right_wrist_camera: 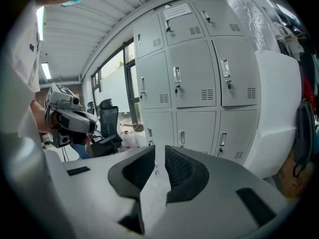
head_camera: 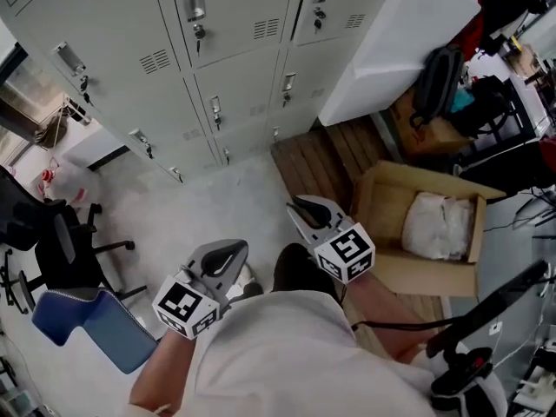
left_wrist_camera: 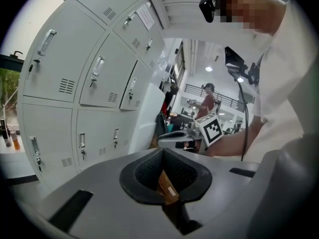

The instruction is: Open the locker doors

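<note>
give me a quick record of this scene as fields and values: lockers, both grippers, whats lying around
lockers: grey, every door in view shut
left gripper: jaws together, holding nothing, touching no locker
right gripper: jaws narrowly apart, nothing between them, touching no locker
right of the person: open cardboard box with a white bag inside
left of the person: black office chair
task state: no door opened yet
</note>
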{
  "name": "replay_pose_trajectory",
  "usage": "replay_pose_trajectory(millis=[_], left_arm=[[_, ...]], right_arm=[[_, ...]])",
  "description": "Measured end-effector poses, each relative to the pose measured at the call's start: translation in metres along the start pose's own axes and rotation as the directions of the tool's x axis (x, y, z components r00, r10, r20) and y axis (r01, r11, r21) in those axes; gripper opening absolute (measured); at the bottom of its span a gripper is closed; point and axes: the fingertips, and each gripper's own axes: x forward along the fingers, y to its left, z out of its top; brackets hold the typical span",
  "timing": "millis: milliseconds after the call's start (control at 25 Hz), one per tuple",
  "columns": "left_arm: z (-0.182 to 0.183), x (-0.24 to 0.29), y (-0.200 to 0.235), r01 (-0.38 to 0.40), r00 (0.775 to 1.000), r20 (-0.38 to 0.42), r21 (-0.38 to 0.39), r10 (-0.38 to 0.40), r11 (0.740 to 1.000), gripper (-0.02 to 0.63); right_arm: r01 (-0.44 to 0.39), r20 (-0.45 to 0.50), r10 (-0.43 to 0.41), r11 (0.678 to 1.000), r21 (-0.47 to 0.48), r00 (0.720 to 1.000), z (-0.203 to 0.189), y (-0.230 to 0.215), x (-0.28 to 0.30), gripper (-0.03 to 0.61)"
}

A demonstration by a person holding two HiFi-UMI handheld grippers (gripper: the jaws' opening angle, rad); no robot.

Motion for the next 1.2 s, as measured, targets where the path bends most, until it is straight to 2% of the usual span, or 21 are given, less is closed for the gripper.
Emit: replay_pose_trajectory(millis=[200, 320, 480, 800, 1080, 1200], left_arm=[[0.013, 0.035, 0.024, 0.028, 0.999, -0.016, -0.007, -0.028, 1.000, 0.009], [0.027, 0.064, 0.043, -0.003, 0.999, -0.037, -0.007, 0.003, 1.000, 0.009], [0.050, 0.112, 0.062, -0.010, 1.000, -0.020, -0.061, 0.009, 0.998, 0.009], [0.083, 0.183, 0.090, -0.066, 0.998, -0.025, -0.087, 0.064, 0.994, 0.009], [0.091, 0.209, 0.110, -0.135, 0.990, -0.047, -0.110, 0.130, 0.985, 0.009], [0.094, 0.215, 0.117, -0.152, 0.988, -0.053, -0.112, 0.147, 0.982, 0.009]], right_arm=[[0.028, -0.006, -0.028, 1.000, -0.012, 1.000, 0.004, -0.070, 0.038, 0.023], [0.018, -0.008, -0.019, 1.000, -0.018, 1.000, 0.009, -0.116, 0.065, 0.023], [0.000, -0.023, -0.001, 0.999, -0.036, 1.000, 0.009, -0.176, 0.102, 0.023], [0.005, -0.059, -0.004, 1.000, 0.014, 0.998, -0.016, -0.282, 0.165, 0.025], [-0.004, -0.098, 0.006, 1.000, 0.025, 0.995, -0.031, -0.333, 0.216, 0.028], [-0.013, -0.123, 0.017, 0.999, 0.035, 0.992, -0.039, -0.348, 0.238, 0.072]])
